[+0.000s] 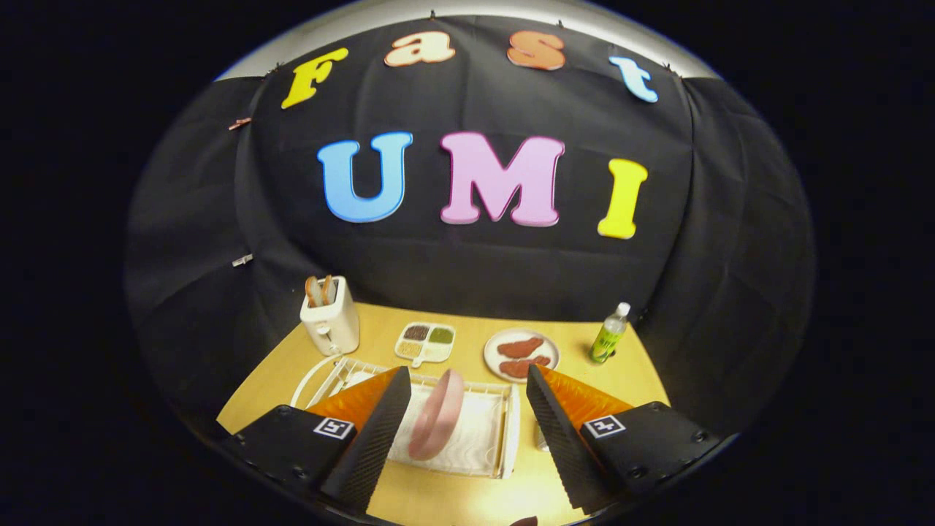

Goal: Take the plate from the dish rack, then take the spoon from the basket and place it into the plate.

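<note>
We hold the gripper (462, 409) above the wooden table (643, 380) with its fingers spread wide and gripping nothing, and between them we see the pink plate (437, 414) standing on edge in the white dish rack (504, 431). Beyond the rack we see a white toaster (330, 318) with bread in its slots, a divided tray (426, 342), a round white plate (521, 353) of reddish food, and a green bottle (608, 334) near the black cloth wall (475, 277). We cannot make out the spoon or its basket.
</note>
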